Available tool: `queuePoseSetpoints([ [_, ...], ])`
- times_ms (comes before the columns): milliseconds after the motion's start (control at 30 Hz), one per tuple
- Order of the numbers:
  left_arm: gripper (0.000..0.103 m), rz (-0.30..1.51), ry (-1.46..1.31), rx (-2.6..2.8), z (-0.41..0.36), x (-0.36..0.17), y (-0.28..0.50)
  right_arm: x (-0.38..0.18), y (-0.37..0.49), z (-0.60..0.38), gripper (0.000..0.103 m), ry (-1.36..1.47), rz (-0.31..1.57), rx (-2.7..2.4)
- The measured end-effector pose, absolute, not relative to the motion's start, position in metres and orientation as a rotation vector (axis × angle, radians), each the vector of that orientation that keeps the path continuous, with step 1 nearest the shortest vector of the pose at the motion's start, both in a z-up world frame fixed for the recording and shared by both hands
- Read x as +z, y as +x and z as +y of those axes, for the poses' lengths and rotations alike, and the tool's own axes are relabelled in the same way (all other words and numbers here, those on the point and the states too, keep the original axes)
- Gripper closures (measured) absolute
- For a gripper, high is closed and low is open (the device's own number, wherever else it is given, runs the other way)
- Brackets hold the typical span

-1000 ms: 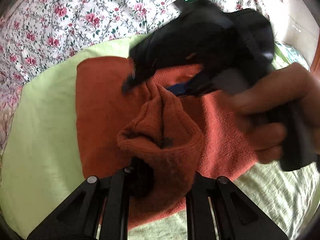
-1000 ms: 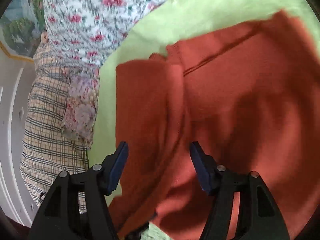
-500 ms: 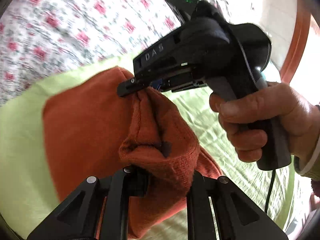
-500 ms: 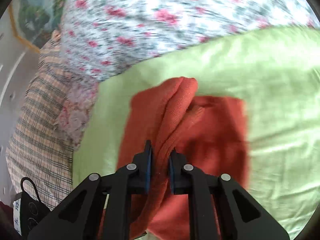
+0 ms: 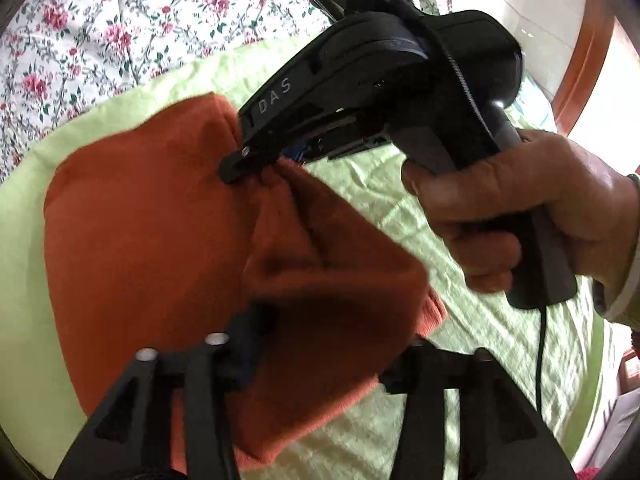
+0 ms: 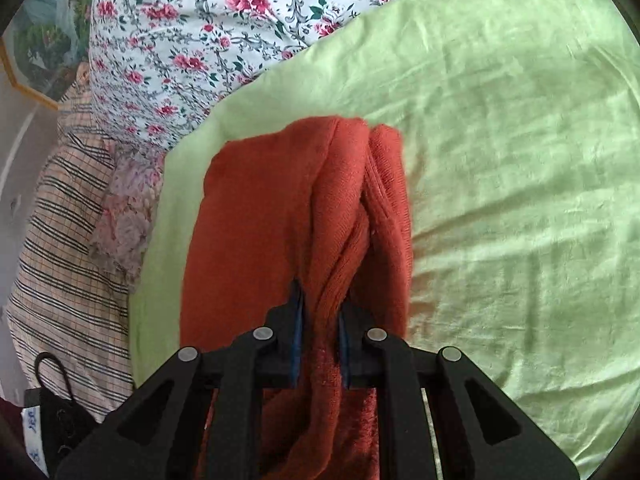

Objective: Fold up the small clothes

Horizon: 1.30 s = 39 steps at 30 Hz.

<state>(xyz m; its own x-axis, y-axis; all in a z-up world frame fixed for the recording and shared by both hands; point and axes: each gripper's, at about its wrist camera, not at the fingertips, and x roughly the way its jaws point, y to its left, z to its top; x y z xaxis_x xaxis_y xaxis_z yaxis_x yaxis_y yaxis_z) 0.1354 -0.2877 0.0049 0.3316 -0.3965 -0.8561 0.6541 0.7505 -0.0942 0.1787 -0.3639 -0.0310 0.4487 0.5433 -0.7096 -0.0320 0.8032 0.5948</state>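
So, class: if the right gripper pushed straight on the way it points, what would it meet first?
The right gripper is already shut on the orange garment, so it meets that first; beyond lies the green sheet.

Open green sheet (image 6: 500,160) fills the frame's right; the plaid cloth (image 6: 60,240) crowds the left edge.

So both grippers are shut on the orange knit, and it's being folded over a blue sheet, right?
Not blue: the sheet under the orange knit is light green, as the right wrist view shows. The right gripper is shut on the knit there; the left gripper also seems to hold it, though cloth hides its fingers.
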Motion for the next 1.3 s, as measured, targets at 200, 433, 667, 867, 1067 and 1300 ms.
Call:
queuePoseSetpoints([
  [200, 0.037, 1.056, 0.201, -0.696, -0.238, 0.02, 0.124, -0.02, 0.162, -0.374, 0.072, 0.517, 1.044, 0.255],
  [433, 0.03, 1.107, 0.04, -0.556, -0.157, 0.025, 0.135, 0.008, 0.122, -0.389, 0.036, 0.58, 0.966, 0.145],
  [667, 0.022, 1.185, -0.167, -0.468, -0.107, 0.01, 0.175, 0.002, 0.116, -0.358, 0.022, 0.521, 1.008, 0.182],
  [867, 0.022, 1.247, -0.293, -0.45, -0.102, -0.012, 0.214, -0.023, 0.116, -0.365, 0.022, 0.586, 1.04, 0.182],
  [1067, 0.022, 1.269, -0.339, -0.435, -0.104, -0.027, 0.241, -0.033, 0.11, -0.384, 0.022, 0.618, 1.061, 0.147],
  [1300, 0.045, 1.264, -0.409, -0.455, -0.111, -0.046, 0.261, -0.039, 0.134, -0.371, 0.022, 0.605, 1.085, 0.212],
])
